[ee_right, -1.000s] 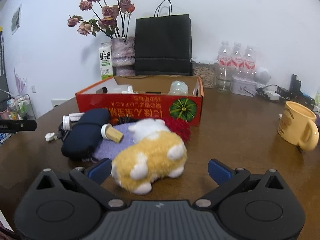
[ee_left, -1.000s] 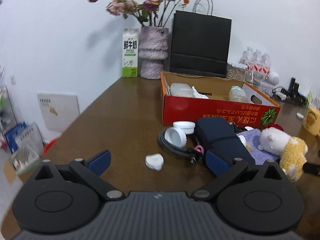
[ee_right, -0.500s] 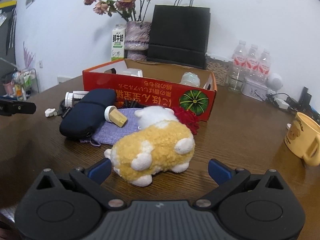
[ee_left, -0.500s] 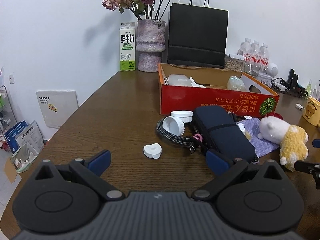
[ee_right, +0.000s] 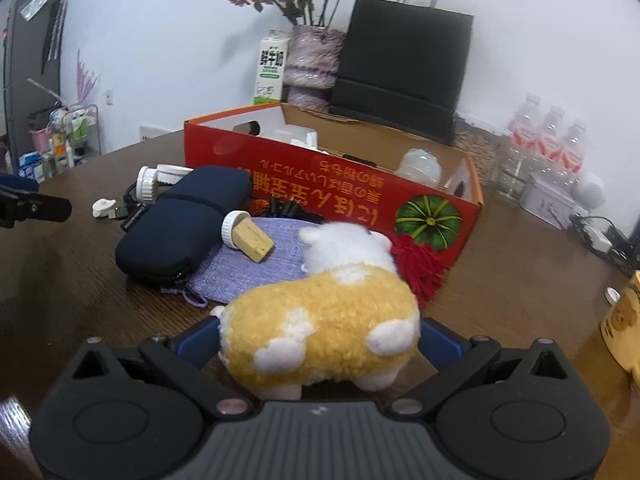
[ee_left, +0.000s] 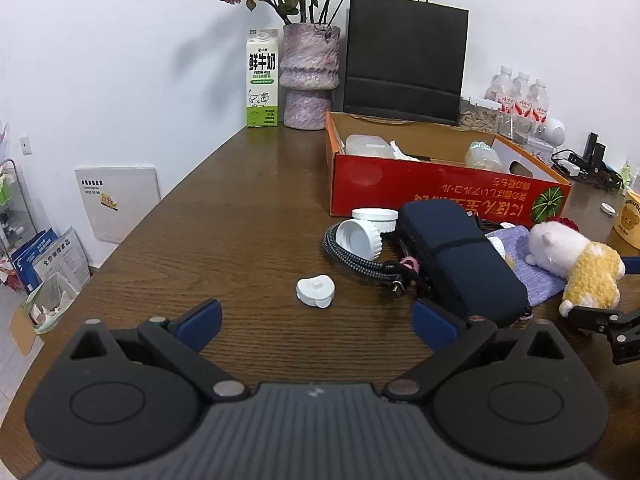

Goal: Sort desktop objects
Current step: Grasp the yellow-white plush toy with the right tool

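A yellow and white plush sheep [ee_right: 320,328] lies on the brown table between the open jaws of my right gripper [ee_right: 318,340]; its fingers [ee_right: 440,344] flank the body without squeezing it. The sheep also shows in the left wrist view [ee_left: 576,268]. My left gripper [ee_left: 316,320] is open and empty, low over the table, just short of a small white heart-shaped case [ee_left: 315,290]. A dark blue pouch [ee_left: 460,264], a purple knitted cloth [ee_right: 256,268], a cork stopper [ee_right: 248,236], white lids [ee_left: 364,232] and a braided cable [ee_left: 360,266] lie in front of the red cardboard box [ee_left: 440,196].
A milk carton [ee_left: 262,80], a vase of dried roses [ee_left: 310,76] and a black paper bag [ee_left: 404,60] stand at the back. Water bottles [ee_right: 552,140] and a yellow mug [ee_right: 624,332] are at the right. The table's left edge drops to the floor.
My right gripper has moved forward so the plush sheep now sits between its fingers. My left gripper has levelled and shifted slightly; it stays open.
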Demonstrator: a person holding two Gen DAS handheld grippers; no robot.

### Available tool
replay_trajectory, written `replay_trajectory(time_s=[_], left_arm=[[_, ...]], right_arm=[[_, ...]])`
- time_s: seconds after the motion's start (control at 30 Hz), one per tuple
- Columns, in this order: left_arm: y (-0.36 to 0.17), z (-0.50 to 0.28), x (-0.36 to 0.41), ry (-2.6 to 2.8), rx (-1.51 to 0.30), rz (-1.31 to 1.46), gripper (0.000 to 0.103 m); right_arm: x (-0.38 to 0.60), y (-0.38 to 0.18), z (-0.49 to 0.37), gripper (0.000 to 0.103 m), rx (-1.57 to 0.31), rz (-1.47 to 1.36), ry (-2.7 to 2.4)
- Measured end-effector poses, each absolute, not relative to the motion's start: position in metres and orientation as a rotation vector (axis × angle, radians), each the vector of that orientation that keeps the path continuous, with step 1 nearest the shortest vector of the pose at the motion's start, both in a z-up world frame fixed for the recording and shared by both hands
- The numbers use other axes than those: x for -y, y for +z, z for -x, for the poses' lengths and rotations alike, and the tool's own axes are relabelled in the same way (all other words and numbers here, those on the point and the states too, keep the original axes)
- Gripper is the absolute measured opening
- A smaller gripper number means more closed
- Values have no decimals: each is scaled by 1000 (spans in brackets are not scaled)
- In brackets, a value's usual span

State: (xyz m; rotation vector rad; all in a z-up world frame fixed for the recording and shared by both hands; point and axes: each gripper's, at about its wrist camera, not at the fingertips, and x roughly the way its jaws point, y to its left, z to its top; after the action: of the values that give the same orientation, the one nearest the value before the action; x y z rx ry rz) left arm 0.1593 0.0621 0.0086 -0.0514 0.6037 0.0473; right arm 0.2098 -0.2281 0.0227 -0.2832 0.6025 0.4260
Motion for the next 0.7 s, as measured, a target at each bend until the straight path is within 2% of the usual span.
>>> replay_trajectory(time_s=[0.43,0.7], left_arm=[[5,-162,-64,50,-614,55,103],[4,-163,-66,51,-616,61,103]], right_arm=[[221,18,-227,103,-619,280,438],[216,19,-222,96,-596,272,392]])
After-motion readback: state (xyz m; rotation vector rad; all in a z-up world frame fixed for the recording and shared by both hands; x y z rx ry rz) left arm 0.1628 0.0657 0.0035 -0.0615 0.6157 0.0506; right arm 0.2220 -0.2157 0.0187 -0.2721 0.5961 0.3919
